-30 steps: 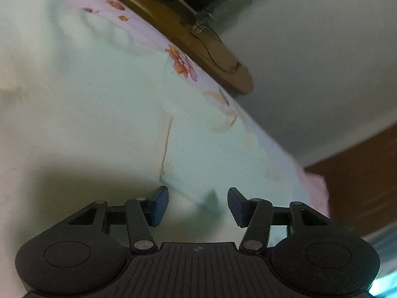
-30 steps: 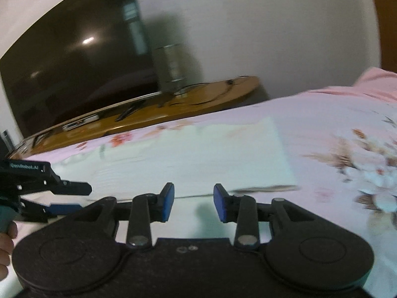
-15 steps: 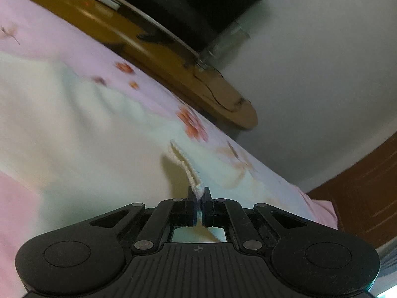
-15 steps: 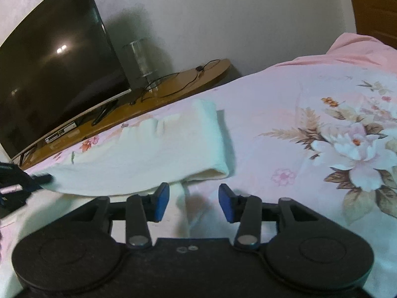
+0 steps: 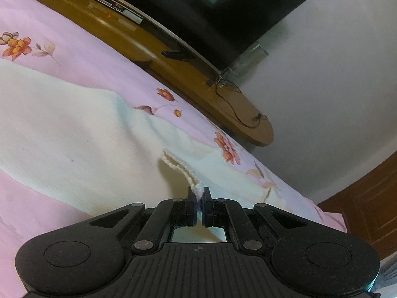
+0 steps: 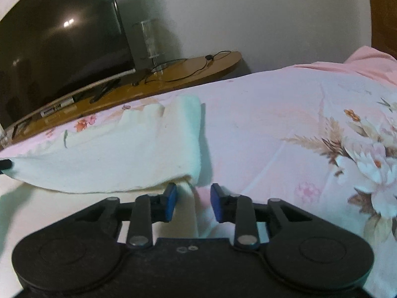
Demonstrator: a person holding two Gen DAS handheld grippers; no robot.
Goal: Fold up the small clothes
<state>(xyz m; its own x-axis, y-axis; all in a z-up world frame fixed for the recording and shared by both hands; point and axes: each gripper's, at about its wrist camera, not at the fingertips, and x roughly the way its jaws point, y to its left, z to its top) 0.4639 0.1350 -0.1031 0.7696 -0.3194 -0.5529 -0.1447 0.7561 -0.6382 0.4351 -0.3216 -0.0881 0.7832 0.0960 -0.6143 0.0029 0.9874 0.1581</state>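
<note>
A: Which way does the cream knit garment (image 5: 74, 134) run in the left wrist view?

B: Its long axis goes on a diagonal, from the left edge of the frame down toward the lower right. It lies on the pink floral bedspread (image 5: 82, 57), with the wooden TV bench (image 5: 173, 74) and the dark television (image 5: 223, 7) across the top.

A: And where is it relative to the left gripper (image 5: 199, 198)?

B: Right in front of it, at lower centre. The jaws are clenched on the garment's beaded edge, which rises as a small peak from the cloth to the fingertips.

A: The right wrist view?

B: There the garment (image 6: 119, 154) stretches roughly sideways across the left half of the frame, from the far left edge to a folded end near centre. That end stands up a little, curves over and casts a shadow on the bedspread (image 6: 273, 124) to its right.

A: And the right gripper (image 6: 193, 200)?

B: At bottom centre, just below the garment's near right corner. Its jaws have just been closing but stand apart, blue pads (image 6: 170, 201) showing. A tongue of cloth hangs between them; I can't see the pads pressing on it, so it reads as unclenched.

A: Anything at the far left?

B: A dark tip (image 6: 5, 164) at the frame's left edge, touching the garment's far end.
</note>
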